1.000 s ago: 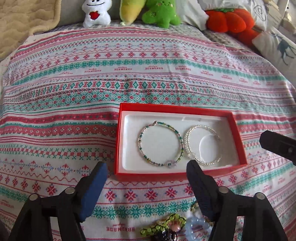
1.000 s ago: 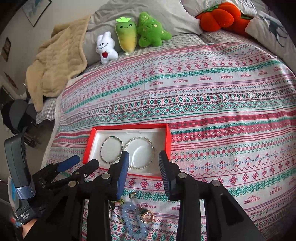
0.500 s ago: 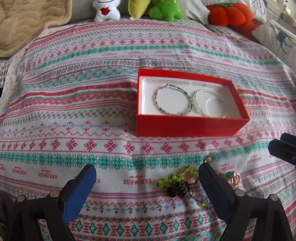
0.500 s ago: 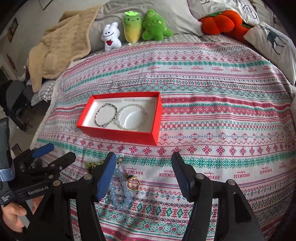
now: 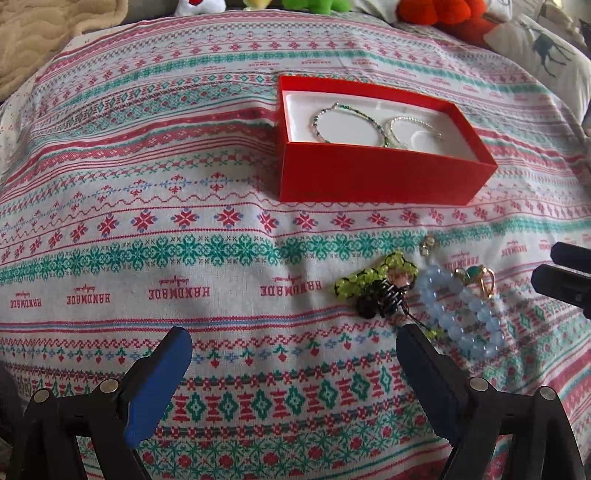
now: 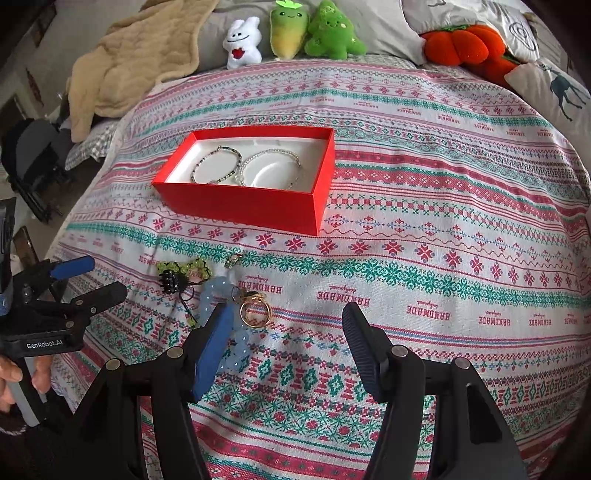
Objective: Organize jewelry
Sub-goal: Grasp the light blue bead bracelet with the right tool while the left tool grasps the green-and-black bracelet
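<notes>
A red box [image 5: 369, 181] [image 6: 243, 206] with a white lining sits on the patterned bedspread. It holds a green beaded bracelet [image 5: 347, 122] [image 6: 218, 164] and a pearly bracelet [image 5: 410, 129] [image 6: 266, 166]. In front of it lies loose jewelry: a green bead piece [image 5: 373, 273] [image 6: 184, 267], a black bead piece [image 5: 380, 299], a pale blue bead bracelet [image 5: 465, 314] [image 6: 218, 293], a gold ring [image 5: 478, 277] [image 6: 255, 312] and a small charm [image 5: 427, 243]. My left gripper [image 5: 291, 332] [image 6: 101, 277] is open, left of the pile. My right gripper [image 6: 288, 314] [image 5: 565, 273] is open beside the ring, holding nothing.
Plush toys [image 6: 291, 33], an orange plush pumpkin [image 6: 461, 44] and pillows [image 6: 554, 88] line the far end of the bed. A beige blanket [image 6: 136, 62] lies at the far left. A hand [image 6: 14, 376] grips the left tool at the bed's left edge.
Both grippers have drawn back from the box toward the near side and sunk lower, and both jaws have widened. The loose jewelry pile has come fully into view.
</notes>
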Demonstrator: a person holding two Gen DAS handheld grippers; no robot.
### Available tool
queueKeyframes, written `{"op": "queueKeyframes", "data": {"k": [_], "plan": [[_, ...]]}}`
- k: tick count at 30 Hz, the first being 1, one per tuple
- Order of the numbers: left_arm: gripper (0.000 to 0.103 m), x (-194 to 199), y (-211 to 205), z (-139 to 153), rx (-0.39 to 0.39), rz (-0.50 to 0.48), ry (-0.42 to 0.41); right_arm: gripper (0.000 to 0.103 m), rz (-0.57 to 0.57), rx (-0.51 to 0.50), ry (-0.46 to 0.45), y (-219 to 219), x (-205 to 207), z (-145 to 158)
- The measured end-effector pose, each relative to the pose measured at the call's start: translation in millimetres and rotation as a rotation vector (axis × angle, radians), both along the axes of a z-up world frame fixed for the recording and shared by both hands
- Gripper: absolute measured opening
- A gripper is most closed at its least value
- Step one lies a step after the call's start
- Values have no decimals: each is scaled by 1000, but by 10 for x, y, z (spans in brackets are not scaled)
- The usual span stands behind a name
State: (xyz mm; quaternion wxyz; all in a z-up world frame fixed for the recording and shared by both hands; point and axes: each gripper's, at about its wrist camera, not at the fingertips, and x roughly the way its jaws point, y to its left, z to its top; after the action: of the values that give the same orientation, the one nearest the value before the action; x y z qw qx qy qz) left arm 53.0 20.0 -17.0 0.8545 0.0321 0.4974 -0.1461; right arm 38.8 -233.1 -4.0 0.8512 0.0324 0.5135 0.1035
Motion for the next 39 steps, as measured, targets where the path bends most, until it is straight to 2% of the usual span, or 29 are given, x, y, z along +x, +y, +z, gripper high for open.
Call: {"op": "queueKeyframes", "data": {"k": [6,10,14,17,19,23,25,28,35,39], "plan": [[93,-60,-61,-80,38,-43,22,65,41,-13,51,113,-48,-154],[93,-65,-54,-131,58,-41,36,65,41,-28,137,181,-62,-328],[93,-63,-34,-159,57,-29,49,64,39,-39,140,223,-62,-365],[91,-63,-31,-167,57,-25,53,53,43,-22,149,272,-31,-369],[89,-59,-36,-174,54,-27,58,40,44,-7,163,315,4,-396],[82,-53,-45,-196,53,-31,66,30,40,-37,180,413,94,-471],[80,-45,-50,-203,49,-34,70,21,50,-56,181,463,119,-478],[73,-15,-42,-217,8,-37,93,13,56,-71,183,498,138,-474],[37,133,-16,-239,-61,-58,101,12,39,-44,184,361,91,-377],[33,238,-11,-232,-87,-80,78,12,29,-39,161,263,50,-286]]}}
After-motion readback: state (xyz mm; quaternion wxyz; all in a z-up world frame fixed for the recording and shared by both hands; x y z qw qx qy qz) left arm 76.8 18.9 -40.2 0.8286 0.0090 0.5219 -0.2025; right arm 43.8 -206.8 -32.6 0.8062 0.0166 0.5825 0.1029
